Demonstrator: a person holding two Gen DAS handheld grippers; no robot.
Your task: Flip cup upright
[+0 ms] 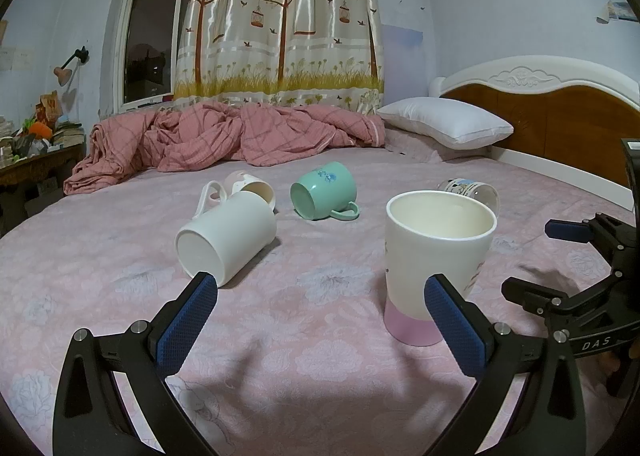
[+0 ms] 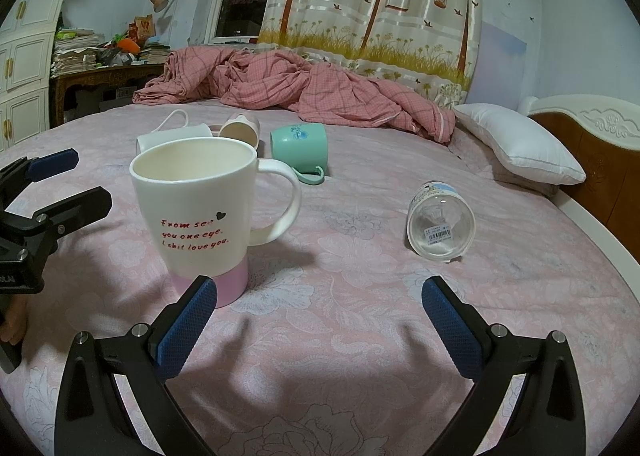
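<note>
A tall white mug with a pink base (image 1: 436, 256) (image 2: 200, 212) stands upright on the bed, red writing on its side. A plain white mug (image 1: 226, 240) (image 2: 176, 136), a small pinkish cup (image 1: 250, 186) (image 2: 240, 128), a green mug (image 1: 324, 190) (image 2: 300, 150) and a clear glass cup (image 1: 472, 190) (image 2: 440, 222) lie on their sides. My left gripper (image 1: 320, 292) is open and empty, between the white mug and the tall mug. My right gripper (image 2: 320, 292) is open and empty, between the tall mug and the glass cup.
A crumpled pink quilt (image 1: 224, 136) lies at the far side of the bed. A white pillow (image 1: 444, 120) rests by the headboard (image 1: 560, 112). A cluttered desk (image 2: 104, 68) stands at the left. The pink bedsheet (image 2: 340, 336) spreads below both grippers.
</note>
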